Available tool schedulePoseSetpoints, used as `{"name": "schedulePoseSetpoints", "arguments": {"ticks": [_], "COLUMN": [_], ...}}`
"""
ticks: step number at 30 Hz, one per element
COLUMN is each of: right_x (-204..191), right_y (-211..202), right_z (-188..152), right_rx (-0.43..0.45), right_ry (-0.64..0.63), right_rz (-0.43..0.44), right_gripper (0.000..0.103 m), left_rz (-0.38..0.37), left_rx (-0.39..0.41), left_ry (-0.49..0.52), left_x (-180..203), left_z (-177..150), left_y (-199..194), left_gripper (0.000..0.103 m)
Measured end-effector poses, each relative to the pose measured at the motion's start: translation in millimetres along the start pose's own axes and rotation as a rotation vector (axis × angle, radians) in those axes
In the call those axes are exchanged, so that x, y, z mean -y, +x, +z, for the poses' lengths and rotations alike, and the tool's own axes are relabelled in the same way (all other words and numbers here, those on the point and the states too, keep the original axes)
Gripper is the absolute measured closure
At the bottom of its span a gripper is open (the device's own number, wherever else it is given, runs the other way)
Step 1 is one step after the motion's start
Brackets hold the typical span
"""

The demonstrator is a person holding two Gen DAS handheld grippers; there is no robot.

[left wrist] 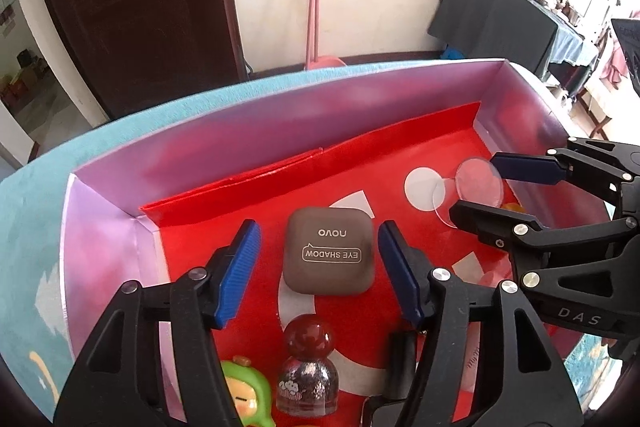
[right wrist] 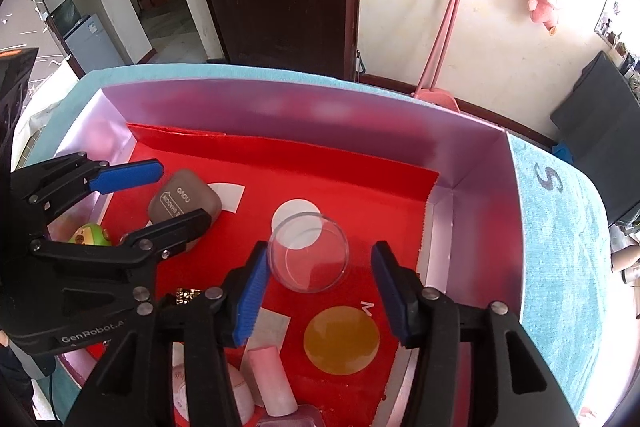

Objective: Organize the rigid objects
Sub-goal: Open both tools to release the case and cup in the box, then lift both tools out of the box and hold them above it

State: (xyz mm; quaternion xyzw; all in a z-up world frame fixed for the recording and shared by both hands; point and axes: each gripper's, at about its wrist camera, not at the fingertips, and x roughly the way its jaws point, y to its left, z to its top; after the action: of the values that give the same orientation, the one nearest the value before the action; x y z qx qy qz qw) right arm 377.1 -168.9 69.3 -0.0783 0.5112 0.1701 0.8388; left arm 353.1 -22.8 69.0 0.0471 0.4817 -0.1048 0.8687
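Observation:
A brown eye shadow compact (left wrist: 330, 257) lies flat on the red liner of a lilac-walled box (left wrist: 280, 115). My left gripper (left wrist: 318, 229) is open, its blue pads (left wrist: 236, 275) standing either side of the compact with a gap on each side. A clear round dish (right wrist: 308, 251) sits on the liner further right. My right gripper (right wrist: 320, 247) is open around the dish, pads (right wrist: 252, 295) apart from its wall. In the left wrist view the right gripper (left wrist: 476, 185) straddles the dish (left wrist: 478, 183). The right wrist view shows the left gripper (right wrist: 183, 191) over the compact (right wrist: 184, 203).
A glitter nail polish bottle (left wrist: 308, 367), a green toy figure (left wrist: 244, 391) and a black cylinder (left wrist: 402, 355) lie near the box's front. A pink cylinder (right wrist: 272, 383) and a yellow disc (right wrist: 341, 339) lie below the right gripper. The box stands on teal cloth (right wrist: 560, 247).

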Motion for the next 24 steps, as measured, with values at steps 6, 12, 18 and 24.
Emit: {"name": "schedulePoseSetpoints", "arguments": {"ticks": [6,12,18,24], "right_x": [-3,-6,-20,-31], "right_y": [-16,-44,-86,-126], "right_z": [-3,-9,-23,-45], "right_rx": [0.031,0.083,0.165,0.259], "right_ry": [0.0,0.002,-0.007,-0.017], "right_rz": [-0.005,-0.013,-0.028,-0.038], "right_gripper": [0.043,0.037,0.029,0.015], "left_rz": [0.008,0.015,0.032,0.057], "left_rx": [0.054,0.136,0.239,0.332], "left_ry": [-0.024,-0.053,-0.084,-0.108], "left_x": [-4,-8,-7,4], "left_z": [-4,-12,-32,-59], "left_y": [-23,-62,-111,-152], "left_gripper": [0.034,0.029,0.02,0.012]}}
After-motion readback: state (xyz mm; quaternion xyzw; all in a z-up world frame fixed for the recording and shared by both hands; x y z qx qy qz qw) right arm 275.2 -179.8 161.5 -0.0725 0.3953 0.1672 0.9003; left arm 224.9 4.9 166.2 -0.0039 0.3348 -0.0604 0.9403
